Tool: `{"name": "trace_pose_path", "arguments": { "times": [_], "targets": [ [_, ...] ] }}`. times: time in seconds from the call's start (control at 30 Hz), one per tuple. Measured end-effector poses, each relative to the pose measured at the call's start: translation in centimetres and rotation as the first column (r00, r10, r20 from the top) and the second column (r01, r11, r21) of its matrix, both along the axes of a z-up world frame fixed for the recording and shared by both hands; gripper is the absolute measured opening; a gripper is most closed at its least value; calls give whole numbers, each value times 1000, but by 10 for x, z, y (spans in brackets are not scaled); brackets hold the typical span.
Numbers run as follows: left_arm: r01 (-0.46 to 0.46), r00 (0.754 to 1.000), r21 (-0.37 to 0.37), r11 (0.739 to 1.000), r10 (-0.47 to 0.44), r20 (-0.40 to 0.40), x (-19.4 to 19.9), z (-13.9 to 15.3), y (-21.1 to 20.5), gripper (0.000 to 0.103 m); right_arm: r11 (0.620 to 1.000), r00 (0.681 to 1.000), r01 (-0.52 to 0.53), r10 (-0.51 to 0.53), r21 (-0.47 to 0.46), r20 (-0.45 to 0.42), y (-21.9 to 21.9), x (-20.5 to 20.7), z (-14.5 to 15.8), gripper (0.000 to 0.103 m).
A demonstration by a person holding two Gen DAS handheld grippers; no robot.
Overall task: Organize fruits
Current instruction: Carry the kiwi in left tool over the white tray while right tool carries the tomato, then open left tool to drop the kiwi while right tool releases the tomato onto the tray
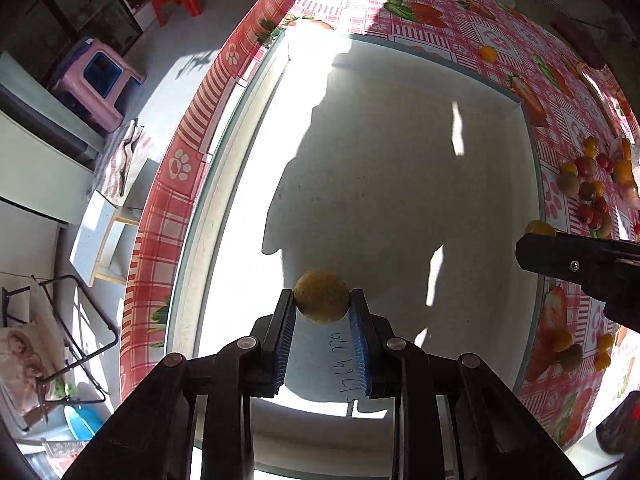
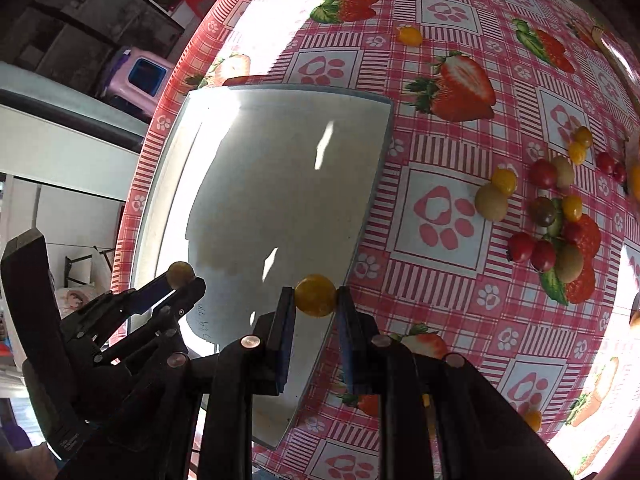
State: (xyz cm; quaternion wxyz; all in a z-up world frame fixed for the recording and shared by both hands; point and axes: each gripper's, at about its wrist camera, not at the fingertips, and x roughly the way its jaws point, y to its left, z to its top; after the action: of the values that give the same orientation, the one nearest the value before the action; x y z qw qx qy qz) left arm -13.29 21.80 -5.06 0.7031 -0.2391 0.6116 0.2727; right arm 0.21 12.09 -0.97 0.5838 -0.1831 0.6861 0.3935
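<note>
- Fruit in both grippers: the left gripper [image 1: 322, 300] is clenched on a round, speckled tan fruit [image 1: 321, 295], no long axis to tell, above the white tray [image 1: 400, 160].
- The right gripper [image 2: 316, 298] grips a round yellow tomato [image 2: 315, 294] over the tray's right edge [image 2: 378, 184].
- Loose fruits [image 2: 552, 208] cluster toward the table's right edge; the tray floor lies bare.

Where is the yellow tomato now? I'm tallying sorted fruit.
In the right wrist view, the yellow tomato sits pinched between the right gripper's fingers, over the white tray's right edge.
</note>
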Motion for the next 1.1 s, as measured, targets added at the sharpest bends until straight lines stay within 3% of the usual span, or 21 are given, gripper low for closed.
{"name": "trace_pose_path", "arguments": {
  "times": [0.3,0.33,0.37,0.4,0.47,0.63,0.83,1.1],
  "targets": [
    [-8,1000,22,1000,8,10,-9,-3,-8,32,994,999,-54,54,-99,4,24,-16,-36,23],
    [-9,1000,29,1000,8,8,-9,-2,-8,38,994,998,-52,53,-95,16,23,-17,-36,23],
    [-15,1000,37,999,14,7,-11,-2,-6,61,994,998,-56,59,-97,22,25,-18,-36,24],
    [-24,1000,52,998,24,12,-13,-1,-4,76,993,998,-62,65,-97,25,25,-20,-36,26],
    [-28,999,66,997,27,17,-15,1,-1,76,994,998,-66,67,-90,11,27,-20,-35,35],
    [-22,1000,47,999,22,-1,-17,3,1,76,999,999,-19,21,-43,42,36,-6,-14,76],
    [49,999,53,997,-50,17,-9,17,-14,76,999,995,46,-46,0,91,-19,22,23,80],
    [205,975,53,977,-209,73,28,43,-65,76,967,962,248,-238,-64,131,-95,31,11,80]
  ]
}}
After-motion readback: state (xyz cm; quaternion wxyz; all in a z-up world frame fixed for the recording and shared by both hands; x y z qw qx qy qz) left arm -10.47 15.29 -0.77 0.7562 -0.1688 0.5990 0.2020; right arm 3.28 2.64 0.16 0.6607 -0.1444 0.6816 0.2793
